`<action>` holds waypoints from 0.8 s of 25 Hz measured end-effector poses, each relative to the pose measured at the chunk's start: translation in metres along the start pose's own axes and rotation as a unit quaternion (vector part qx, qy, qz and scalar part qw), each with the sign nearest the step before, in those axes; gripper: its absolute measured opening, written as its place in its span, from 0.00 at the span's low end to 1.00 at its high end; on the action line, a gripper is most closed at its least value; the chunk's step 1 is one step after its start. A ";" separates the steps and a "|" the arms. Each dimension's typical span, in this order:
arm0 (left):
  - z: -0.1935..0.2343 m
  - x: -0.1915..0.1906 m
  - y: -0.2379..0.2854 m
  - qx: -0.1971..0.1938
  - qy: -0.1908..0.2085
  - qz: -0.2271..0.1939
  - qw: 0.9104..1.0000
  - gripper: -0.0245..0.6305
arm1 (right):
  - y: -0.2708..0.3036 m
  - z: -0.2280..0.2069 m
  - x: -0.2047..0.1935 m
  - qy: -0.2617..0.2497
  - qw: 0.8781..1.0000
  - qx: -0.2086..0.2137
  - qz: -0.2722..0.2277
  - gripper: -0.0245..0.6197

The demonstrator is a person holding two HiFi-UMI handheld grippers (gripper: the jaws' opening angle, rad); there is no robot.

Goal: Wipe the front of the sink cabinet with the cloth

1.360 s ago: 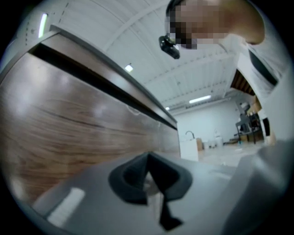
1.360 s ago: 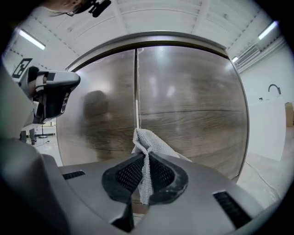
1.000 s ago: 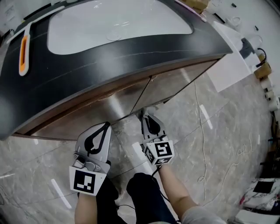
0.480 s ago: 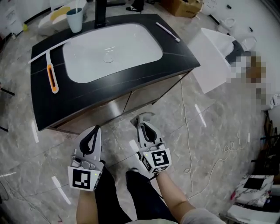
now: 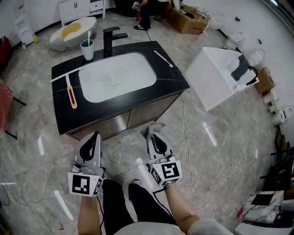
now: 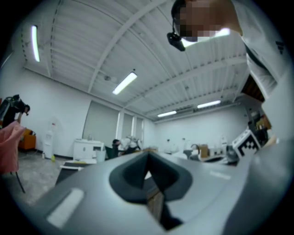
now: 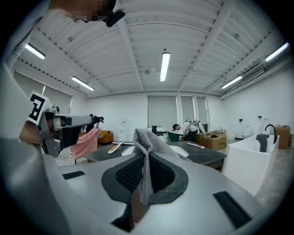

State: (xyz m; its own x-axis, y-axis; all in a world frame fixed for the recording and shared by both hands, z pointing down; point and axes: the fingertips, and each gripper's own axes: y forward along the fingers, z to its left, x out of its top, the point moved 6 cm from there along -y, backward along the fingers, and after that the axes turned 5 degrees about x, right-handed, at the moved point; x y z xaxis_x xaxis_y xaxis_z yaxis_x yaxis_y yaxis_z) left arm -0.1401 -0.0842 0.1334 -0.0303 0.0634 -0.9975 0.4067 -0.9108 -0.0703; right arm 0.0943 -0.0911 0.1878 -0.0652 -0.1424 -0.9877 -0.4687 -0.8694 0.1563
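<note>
The sink cabinet stands at the top of the head view, with a black countertop (image 5: 115, 104), a white basin (image 5: 117, 75) and a brown and steel front (image 5: 124, 120). Both grippers hover over the marble floor, short of that front and apart from it. My right gripper (image 5: 154, 128) is shut on a grey mesh cloth (image 5: 157, 125), which sticks up from between the closed jaws in the right gripper view (image 7: 148, 147). My left gripper (image 5: 95, 136) is shut with nothing in it, its jaws meeting in a seam (image 6: 148, 160).
On the countertop are a black faucet (image 5: 109, 40), a teal cup (image 5: 87, 49), an orange-handled tool (image 5: 71, 95) and a white stick (image 5: 163, 58). A white tub (image 5: 216, 78) stands to the right. A cable (image 5: 187, 137) trails over the floor. A person (image 5: 148, 13) and cardboard boxes (image 5: 188, 20) are behind.
The view has pulled back: the cabinet, close and filling the top a second ago, now sits much farther off. Both grippers are away from its front, still shut, the cloth still in the right one.
</note>
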 end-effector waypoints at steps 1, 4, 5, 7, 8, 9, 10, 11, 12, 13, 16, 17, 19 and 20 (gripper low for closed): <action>-0.001 0.010 -0.001 0.002 0.001 -0.004 1.000 0.05 | -0.004 0.000 0.011 -0.002 1.000 0.003 -0.004 0.07; -0.006 0.037 -0.007 0.005 0.005 -0.014 1.000 0.05 | -0.016 -0.002 0.038 -0.008 1.000 0.010 -0.012 0.07; -0.007 0.044 -0.008 0.005 0.005 -0.017 1.000 0.05 | -0.020 -0.003 0.045 -0.010 1.000 0.010 -0.015 0.07; -0.008 0.058 -0.011 0.006 0.002 -0.024 1.000 0.05 | -0.026 -0.004 0.059 -0.015 1.000 0.009 -0.019 0.07; -0.010 0.064 -0.013 0.006 0.002 -0.027 1.000 0.05 | -0.030 -0.005 0.066 -0.017 1.000 0.007 -0.021 0.07; -0.012 0.069 -0.016 0.006 0.004 -0.028 1.000 0.05 | -0.035 -0.005 0.071 -0.020 1.000 0.005 -0.022 0.07; -0.014 0.074 -0.018 0.006 0.008 -0.028 1.000 0.05 | -0.039 -0.006 0.077 -0.022 0.999 0.002 -0.024 0.07; -0.016 0.080 -0.019 0.006 0.013 -0.029 0.999 0.05 | -0.043 -0.006 0.082 -0.022 0.999 0.000 -0.027 0.07; -0.017 0.085 -0.020 0.007 0.017 -0.030 0.999 0.05 | -0.045 -0.007 0.087 -0.022 0.999 -0.002 -0.030 0.07; -0.018 0.090 -0.020 0.009 0.018 -0.032 0.999 0.05 | -0.047 -0.008 0.093 -0.022 0.999 -0.004 -0.034 0.07; -0.020 0.102 -0.023 0.021 0.012 -0.039 0.999 0.05 | -0.051 -0.010 0.107 -0.025 0.999 -0.004 -0.040 0.07; -0.020 0.105 -0.025 0.025 0.009 -0.041 0.999 0.05 | -0.054 -0.009 0.111 -0.026 0.999 -0.004 -0.042 0.07; -0.020 0.111 -0.029 0.034 0.006 -0.046 0.998 0.05 | -0.058 -0.009 0.118 -0.029 0.998 -0.001 -0.047 0.07; -0.019 0.114 -0.030 0.039 0.005 -0.048 0.998 0.05 | -0.060 -0.008 0.122 -0.031 0.998 0.000 -0.050 0.07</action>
State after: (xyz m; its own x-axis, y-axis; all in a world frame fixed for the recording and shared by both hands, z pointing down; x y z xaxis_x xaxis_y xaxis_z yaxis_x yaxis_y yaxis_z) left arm -0.1383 -0.0420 0.0219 -0.0564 0.1556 -0.9862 0.3304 -0.9292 -0.1655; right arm 0.1216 -0.0604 0.0585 -0.0720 -0.0250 -0.9971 -0.4761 -0.8776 0.0564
